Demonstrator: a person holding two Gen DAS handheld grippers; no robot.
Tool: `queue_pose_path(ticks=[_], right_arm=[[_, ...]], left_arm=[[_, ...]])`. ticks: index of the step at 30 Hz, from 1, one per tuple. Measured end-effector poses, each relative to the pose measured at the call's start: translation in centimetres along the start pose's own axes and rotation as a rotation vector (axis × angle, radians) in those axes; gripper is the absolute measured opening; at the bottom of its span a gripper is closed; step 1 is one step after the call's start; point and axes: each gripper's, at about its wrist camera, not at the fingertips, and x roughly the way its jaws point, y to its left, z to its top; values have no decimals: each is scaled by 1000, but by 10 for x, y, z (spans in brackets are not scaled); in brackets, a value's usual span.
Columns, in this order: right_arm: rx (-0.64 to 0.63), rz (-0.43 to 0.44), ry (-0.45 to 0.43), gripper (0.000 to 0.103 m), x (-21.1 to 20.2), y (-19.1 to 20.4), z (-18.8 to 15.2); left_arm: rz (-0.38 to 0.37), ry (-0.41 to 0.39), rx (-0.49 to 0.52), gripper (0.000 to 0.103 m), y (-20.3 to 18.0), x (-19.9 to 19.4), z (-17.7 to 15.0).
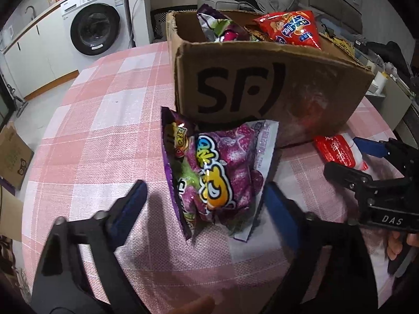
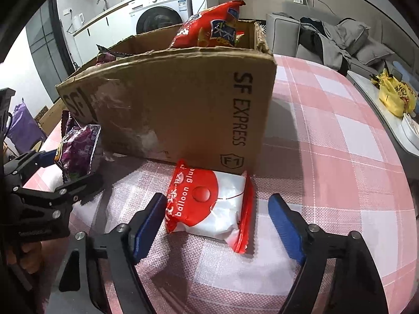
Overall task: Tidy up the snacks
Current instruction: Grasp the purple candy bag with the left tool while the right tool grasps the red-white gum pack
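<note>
A purple snack bag (image 1: 220, 172) lies on the pink checked tablecloth (image 1: 104, 120) against the front of a cardboard SF box (image 1: 262, 91). My left gripper (image 1: 207, 196) is open, its blue pads on either side of the bag's near end. A red and white packet (image 2: 209, 204) lies by the box's side wall (image 2: 183, 115). My right gripper (image 2: 217, 209) is open around that packet. The box holds a red snack bag (image 1: 290, 28) and a purple bag (image 1: 217, 23). The right gripper (image 1: 366, 164) also shows in the left wrist view, and the left gripper (image 2: 70, 167) in the right wrist view.
A washing machine (image 1: 97, 23) and counter stand behind the table at the left. A grey sofa with clothes (image 2: 335, 39) is at the back right. A side table with a yellow bag (image 2: 395, 96) stands at the right. A cardboard box (image 1: 13, 154) sits on the floor at the left.
</note>
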Motion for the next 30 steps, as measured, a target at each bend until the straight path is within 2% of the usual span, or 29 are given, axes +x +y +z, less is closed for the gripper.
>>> queue_pose_path(ticks=[3, 4, 9, 11, 18, 30], right_arm=[[3, 5, 0, 76, 0, -3, 0], [6, 9, 0, 74, -1, -4, 0], [13, 38, -4, 65, -5, -6, -1], [19, 52, -6, 62, -7, -7, -2], [30, 101, -14, 53, -14, -12, -7], [41, 152, -68, 52, -39, -19, -14]], left_arm=[[-27, 11, 5, 66, 0, 1, -1], [-35, 7, 9, 58, -2, -1, -1], [-59, -12, 14, 51, -4, -7, -2], [-69, -24, 15, 42, -4, -11, -2], [-86, -32, 21, 40, -6, -18, -7], [-120, -86, 11, 40, -9, -57, -18]])
